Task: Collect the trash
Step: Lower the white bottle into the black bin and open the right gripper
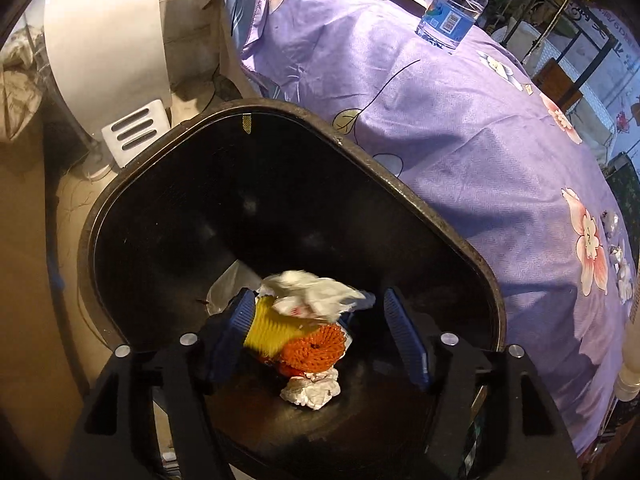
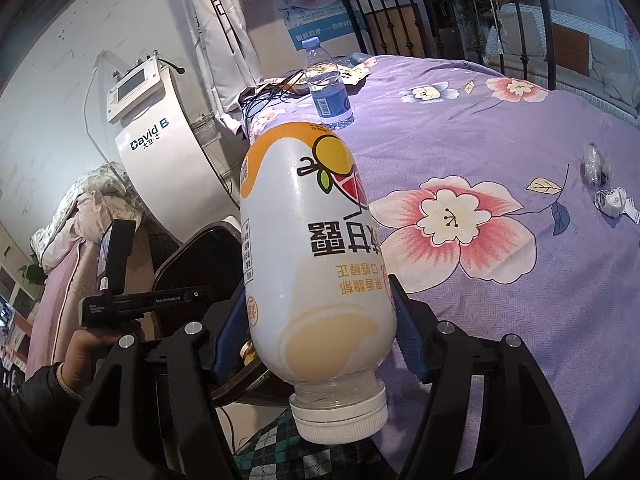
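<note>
My left gripper (image 1: 319,300) is open over a black bin (image 1: 400,184), pointing down into it. A blurred white tissue (image 1: 316,294) is loose between its blue pads (image 1: 404,336), touching neither. On the bin's floor lie a yellow foam net (image 1: 268,328), an orange foam net (image 1: 312,348) and a crumpled tissue (image 1: 310,392). My right gripper (image 2: 316,296) is shut on a white and orange drink bottle (image 2: 312,248), held cap towards the camera above the table's edge.
The purple floral cloth (image 2: 500,120) bears a water bottle (image 2: 326,88) at the back and crumpled wrappers (image 2: 614,200) at the right. A white machine (image 2: 160,148) stands behind the bin (image 2: 192,256). A hand (image 2: 88,352) holds the other gripper at left.
</note>
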A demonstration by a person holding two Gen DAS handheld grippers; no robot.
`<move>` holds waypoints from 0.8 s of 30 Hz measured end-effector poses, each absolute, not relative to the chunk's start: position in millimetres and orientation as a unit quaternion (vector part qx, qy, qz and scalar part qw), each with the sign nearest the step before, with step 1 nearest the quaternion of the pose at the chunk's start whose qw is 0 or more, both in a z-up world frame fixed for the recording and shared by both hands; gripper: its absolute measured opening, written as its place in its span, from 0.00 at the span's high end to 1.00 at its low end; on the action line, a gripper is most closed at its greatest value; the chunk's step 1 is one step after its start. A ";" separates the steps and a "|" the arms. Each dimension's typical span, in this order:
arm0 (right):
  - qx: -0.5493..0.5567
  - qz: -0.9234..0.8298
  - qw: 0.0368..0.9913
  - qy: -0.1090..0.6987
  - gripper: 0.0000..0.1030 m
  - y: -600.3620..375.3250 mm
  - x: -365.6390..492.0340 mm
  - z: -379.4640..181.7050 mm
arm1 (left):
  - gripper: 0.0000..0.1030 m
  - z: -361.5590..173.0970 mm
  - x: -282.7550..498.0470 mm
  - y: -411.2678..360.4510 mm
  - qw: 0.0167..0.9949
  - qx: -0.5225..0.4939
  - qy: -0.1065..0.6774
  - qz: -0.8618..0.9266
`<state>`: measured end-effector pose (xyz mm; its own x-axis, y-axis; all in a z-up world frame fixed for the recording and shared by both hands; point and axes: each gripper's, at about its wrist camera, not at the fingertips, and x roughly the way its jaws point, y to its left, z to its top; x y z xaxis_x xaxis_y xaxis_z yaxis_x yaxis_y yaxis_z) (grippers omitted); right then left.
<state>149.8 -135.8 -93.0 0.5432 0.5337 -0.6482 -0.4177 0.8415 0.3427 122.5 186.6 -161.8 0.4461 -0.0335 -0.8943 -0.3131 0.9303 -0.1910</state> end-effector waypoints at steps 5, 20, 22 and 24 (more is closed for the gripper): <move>0.076 0.277 0.869 0.402 0.37 -132.4 152.2 -99.2 | 0.24 -147.2 119.1 185.9 0.849 -0.166 0.495 0.089; 0.066 0.334 0.833 0.437 0.37 -92.2 157.8 -117.6 | 0.17 -93.7 111.2 189.4 0.892 -0.159 0.407 0.117; 0.066 0.349 0.823 0.443 0.37 -79.9 159.5 -120.7 | 0.16 -87.9 110.0 190.2 0.897 -0.153 0.397 0.123; 0.064 0.365 0.810 0.455 0.37 -64.2 162.4 -125.8 | 0.16 -84.2 108.2 193.4 0.899 -0.155 0.389 0.127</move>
<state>162.4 -64.2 -125.8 0.3200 0.6499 -0.6893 -0.5333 0.7250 0.4360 108.2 193.4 -84.2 0.6652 0.1072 -0.7389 -0.3480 0.9201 -0.1798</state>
